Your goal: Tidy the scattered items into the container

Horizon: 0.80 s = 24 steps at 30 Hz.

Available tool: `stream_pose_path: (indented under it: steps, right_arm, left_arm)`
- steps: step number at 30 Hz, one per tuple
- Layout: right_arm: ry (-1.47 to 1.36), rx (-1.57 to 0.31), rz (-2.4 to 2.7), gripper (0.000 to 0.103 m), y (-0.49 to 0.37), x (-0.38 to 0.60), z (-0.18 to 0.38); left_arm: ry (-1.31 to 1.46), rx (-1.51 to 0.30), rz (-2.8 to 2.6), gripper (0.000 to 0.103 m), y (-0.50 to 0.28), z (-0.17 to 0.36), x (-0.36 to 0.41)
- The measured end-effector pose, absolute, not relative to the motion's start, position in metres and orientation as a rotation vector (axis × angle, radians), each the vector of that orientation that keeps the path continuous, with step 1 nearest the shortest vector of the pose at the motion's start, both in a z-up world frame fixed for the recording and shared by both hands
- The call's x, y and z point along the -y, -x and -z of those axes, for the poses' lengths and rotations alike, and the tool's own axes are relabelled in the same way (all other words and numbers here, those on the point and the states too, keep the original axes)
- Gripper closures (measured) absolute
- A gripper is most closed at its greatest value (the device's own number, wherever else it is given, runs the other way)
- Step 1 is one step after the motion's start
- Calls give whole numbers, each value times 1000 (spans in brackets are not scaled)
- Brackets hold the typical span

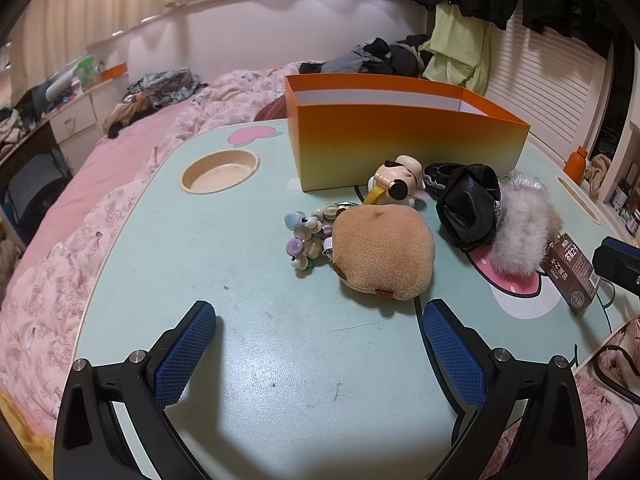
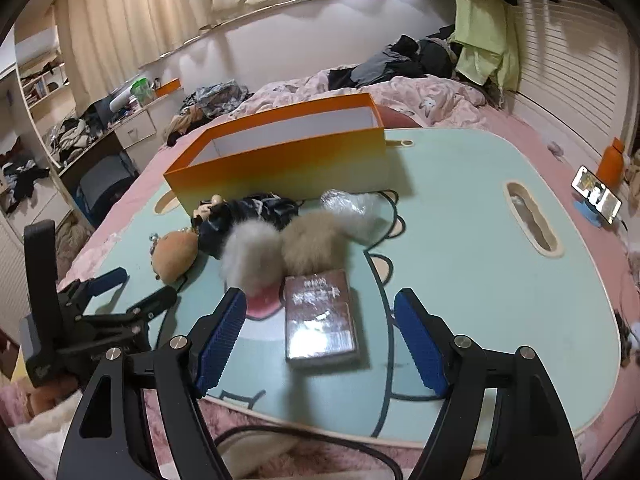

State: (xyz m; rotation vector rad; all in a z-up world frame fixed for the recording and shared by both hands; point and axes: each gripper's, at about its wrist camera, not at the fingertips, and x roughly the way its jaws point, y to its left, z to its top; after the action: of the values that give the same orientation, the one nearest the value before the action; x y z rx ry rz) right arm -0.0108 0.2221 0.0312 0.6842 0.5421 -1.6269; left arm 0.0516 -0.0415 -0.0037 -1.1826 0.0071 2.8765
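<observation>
Bedroom clutter all round, with a mint lap table (image 1: 248, 248) set on a pink quilt. Orange box (image 1: 404, 140) at the far side of it, open-topped, nothing visible inside. Scattered just in front: figurine (image 1: 400, 180) near the box wall, bead string (image 1: 308, 236) touching a tan plush (image 1: 384, 252), black cloth (image 1: 468, 208) beside two fur pompoms (image 2: 276, 248), crinkled clear wrap (image 2: 356, 208) behind them, and a brown carton (image 2: 320, 316) lying flat nearest the table edge.

Right gripper (image 2: 320, 332) spread wide with the carton lying between its blue pads, apparently not touched; nothing grasped. Left gripper (image 1: 320, 344) also released, hovering empty over bare tabletop short of the plush.

Judged step: lining up on the carton, no item yet boxed. Next move calls for settling lower, closing on the carton's long sides, then lifting clear over the pompoms and the box wall.

Only from the right wrist: phone on a blue stand (image 2: 596, 196), a slot in the table (image 2: 532, 220), both pompoms apart, the left gripper from outside. Only from the left wrist: round cup recess (image 1: 220, 170), beads, figurine's face.
</observation>
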Motion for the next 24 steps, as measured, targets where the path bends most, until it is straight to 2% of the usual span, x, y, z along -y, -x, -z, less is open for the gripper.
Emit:
stream_pose_path:
  steps: [10,24]
  right_arm:
    - [-647,-671,1655,26,0,-220,-22]
    - [-716,-534,1631,26,22,-233,-27]
  left_arm:
    - [1184,-7,-2876,0,-53,4,42]
    - [1133,4,-2839,0,-57,-10,48]
